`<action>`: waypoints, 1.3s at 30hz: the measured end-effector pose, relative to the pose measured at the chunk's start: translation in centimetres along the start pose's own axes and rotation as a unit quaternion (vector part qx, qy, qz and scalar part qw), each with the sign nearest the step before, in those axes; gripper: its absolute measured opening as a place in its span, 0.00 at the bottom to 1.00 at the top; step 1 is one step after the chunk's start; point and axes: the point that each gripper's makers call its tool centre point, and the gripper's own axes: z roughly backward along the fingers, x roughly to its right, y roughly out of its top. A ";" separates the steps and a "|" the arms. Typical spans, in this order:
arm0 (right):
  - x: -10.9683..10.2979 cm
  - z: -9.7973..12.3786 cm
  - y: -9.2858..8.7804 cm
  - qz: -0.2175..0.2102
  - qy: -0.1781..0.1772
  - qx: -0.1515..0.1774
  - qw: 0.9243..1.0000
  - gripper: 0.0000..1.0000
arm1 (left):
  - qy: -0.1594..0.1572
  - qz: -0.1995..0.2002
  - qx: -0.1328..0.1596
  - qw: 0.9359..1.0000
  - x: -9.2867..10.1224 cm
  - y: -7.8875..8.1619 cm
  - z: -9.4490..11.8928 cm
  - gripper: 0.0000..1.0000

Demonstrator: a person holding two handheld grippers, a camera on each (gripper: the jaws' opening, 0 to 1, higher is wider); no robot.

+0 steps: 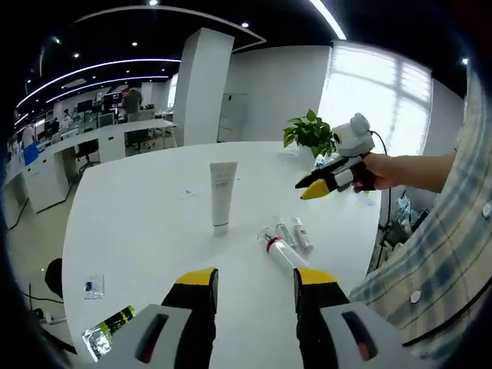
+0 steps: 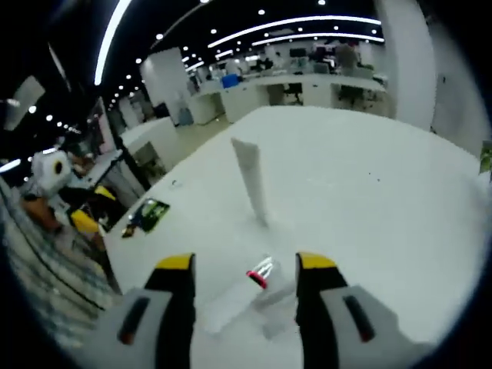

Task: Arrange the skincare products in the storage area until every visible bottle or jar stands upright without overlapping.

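Note:
A white tube (image 1: 223, 194) stands upright on its cap near the middle of the white table (image 1: 138, 231). To its right lie a clear bottle with a red band (image 1: 280, 254) and two small bottles (image 1: 297, 234), all on their sides and close together. My left gripper (image 1: 254, 278) is open, low over the table just short of them. The right gripper (image 1: 317, 187), held by a hand, hovers beyond the bottles. In the right gripper view the right gripper (image 2: 246, 263) is open above the red-banded bottle (image 2: 260, 275), with the tube (image 2: 252, 178) upright behind and the left gripper (image 2: 86, 221) at the left.
A potted plant (image 1: 310, 132) stands at the table's far edge. A small flat packet (image 1: 94, 287) and a green-and-black sachet (image 1: 109, 329) (image 2: 148, 215) lie near the table's left edge. A plaid sleeve (image 1: 446, 246) fills the right side. Office desks (image 1: 92, 142) stand beyond.

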 end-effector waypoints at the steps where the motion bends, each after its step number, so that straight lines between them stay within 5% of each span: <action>1: 0.3 -0.2 -0.9 -0.003 -0.007 -0.011 1.000 0.51 | -0.002 -0.004 -0.001 1.000 0.2 0.0 -0.1 0.41; 9: -0.4 -2.6 -5.4 -0.053 -0.001 -0.051 0.997 0.47 | -0.003 -0.004 -0.010 1.000 0.3 -0.7 -0.2 0.41; 20: -3.2 -6.2 -7.6 -0.106 0.016 -0.120 0.987 0.38 | 0.018 0.014 -0.005 1.000 -0.4 -1.1 0.8 0.41; 25: -1.4 -7.0 -7.2 -0.065 -0.028 -0.126 0.990 0.35 | 0.027 0.016 -0.009 0.999 -0.8 -1.7 1.5 0.41; 39: -2.0 -11.2 -7.9 0.017 -0.037 -0.174 0.984 0.35 | 0.066 0.038 -0.004 0.997 -2.3 -2.8 4.2 0.41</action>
